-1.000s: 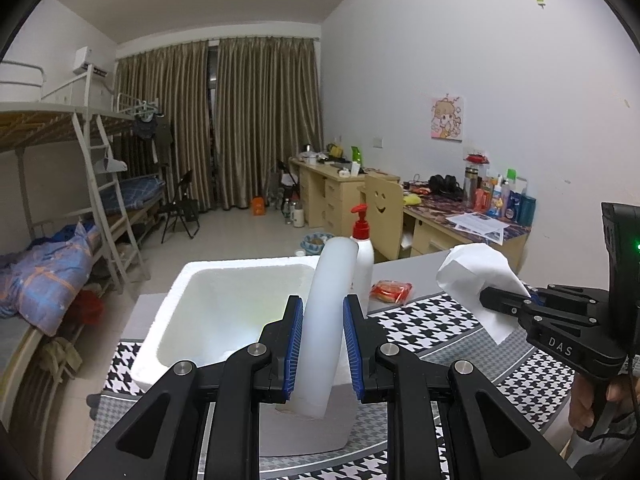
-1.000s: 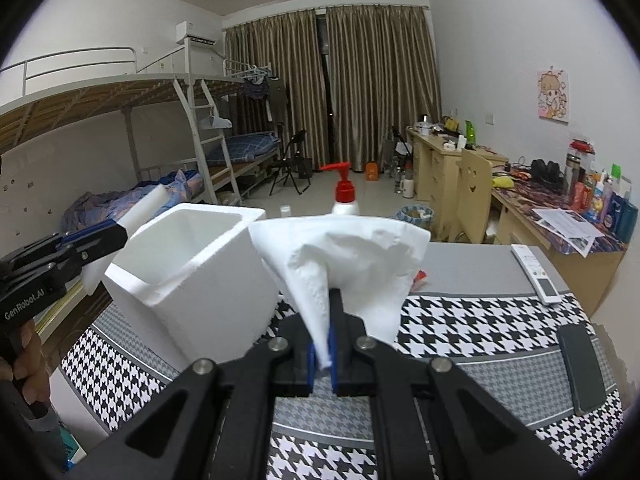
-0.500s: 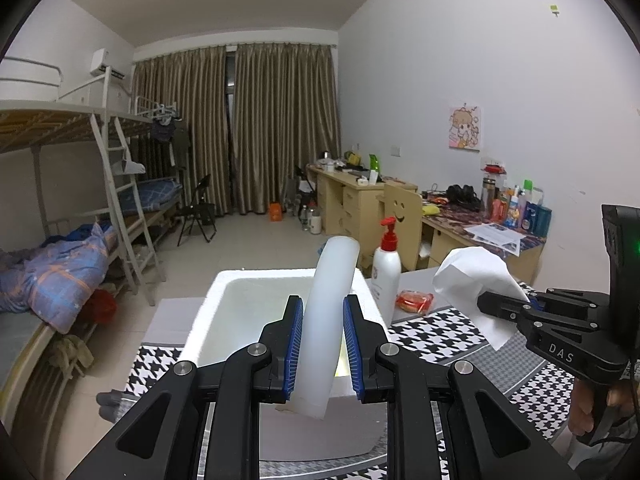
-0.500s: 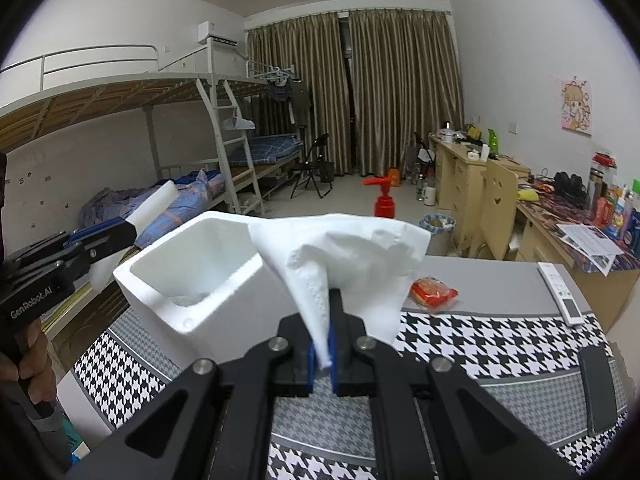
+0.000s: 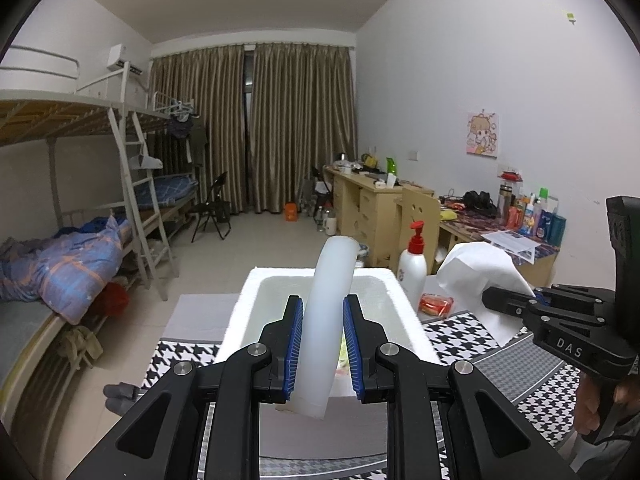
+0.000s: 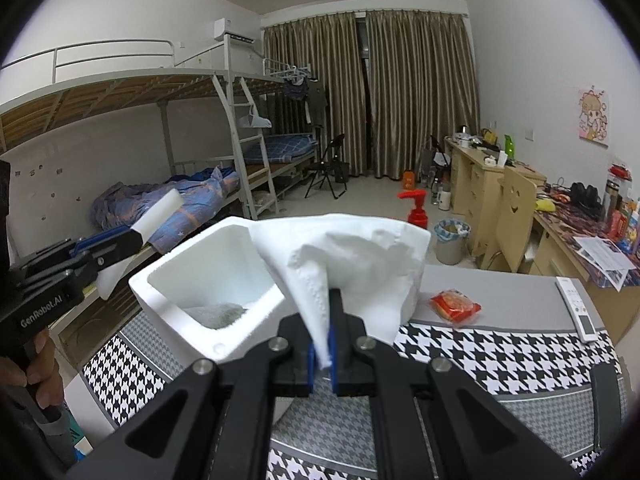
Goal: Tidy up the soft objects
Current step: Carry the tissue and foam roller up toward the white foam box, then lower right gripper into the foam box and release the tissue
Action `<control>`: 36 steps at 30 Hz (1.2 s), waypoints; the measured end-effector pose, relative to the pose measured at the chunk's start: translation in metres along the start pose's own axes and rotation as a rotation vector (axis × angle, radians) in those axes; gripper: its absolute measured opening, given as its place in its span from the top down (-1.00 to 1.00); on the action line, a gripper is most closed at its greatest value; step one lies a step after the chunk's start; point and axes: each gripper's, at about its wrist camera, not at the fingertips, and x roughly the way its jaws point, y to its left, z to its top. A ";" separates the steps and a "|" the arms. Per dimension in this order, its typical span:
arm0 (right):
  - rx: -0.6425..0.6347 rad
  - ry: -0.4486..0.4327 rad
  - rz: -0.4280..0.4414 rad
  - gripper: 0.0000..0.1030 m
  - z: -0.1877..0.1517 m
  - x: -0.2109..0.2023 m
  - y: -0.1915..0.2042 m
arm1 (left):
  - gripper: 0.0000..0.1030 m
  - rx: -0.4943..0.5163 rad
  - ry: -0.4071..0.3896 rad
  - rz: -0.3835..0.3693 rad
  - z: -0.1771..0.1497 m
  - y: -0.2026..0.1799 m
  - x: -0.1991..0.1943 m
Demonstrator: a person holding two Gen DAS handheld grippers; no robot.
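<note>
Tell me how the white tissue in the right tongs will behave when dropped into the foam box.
The tissue, pinched at one corner by the right tongs, fans out creased, so probably floppy and very light. It may drift or catch on the foam box rim.

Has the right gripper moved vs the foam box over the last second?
Yes. The right gripper, shut on the tissue, has swung in toward the white foam box; in its own view the box opening now shows far more fully.

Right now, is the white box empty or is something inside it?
Not empty. The right wrist view shows a greyish soft thing lying at the bottom of the white foam box; what it is, cannot tell.
</note>
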 end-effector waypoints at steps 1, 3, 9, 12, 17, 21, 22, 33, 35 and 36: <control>0.000 0.001 0.004 0.85 0.001 0.001 0.002 | 0.57 0.000 0.000 0.004 0.000 0.000 0.000; -0.002 0.005 0.011 0.85 0.002 0.004 0.006 | 0.57 -0.006 0.001 0.013 0.000 0.004 0.000; -0.018 0.000 0.026 0.85 0.008 0.009 0.018 | 0.57 -0.011 -0.005 0.031 0.000 0.013 -0.001; -0.024 0.000 0.031 0.85 0.012 0.011 0.024 | 0.57 -0.015 -0.008 0.035 0.000 0.016 -0.003; -0.031 0.003 0.041 0.85 0.016 0.015 0.029 | 0.57 -0.018 -0.007 0.058 -0.003 0.022 -0.005; -0.034 0.016 0.046 0.85 0.016 0.022 0.033 | 0.57 -0.027 -0.007 0.076 -0.005 0.031 -0.007; -0.035 0.018 0.049 0.85 0.017 0.024 0.033 | 0.57 -0.029 -0.008 0.079 -0.006 0.033 -0.008; -0.066 0.048 0.076 0.85 0.022 0.040 0.053 | 0.57 -0.045 -0.018 0.118 -0.008 0.043 -0.011; -0.072 0.054 0.080 0.85 0.022 0.044 0.055 | 0.57 -0.048 -0.019 0.122 -0.010 0.045 -0.011; -0.071 0.058 0.082 0.85 0.023 0.046 0.057 | 0.57 -0.052 -0.019 0.126 -0.010 0.047 -0.011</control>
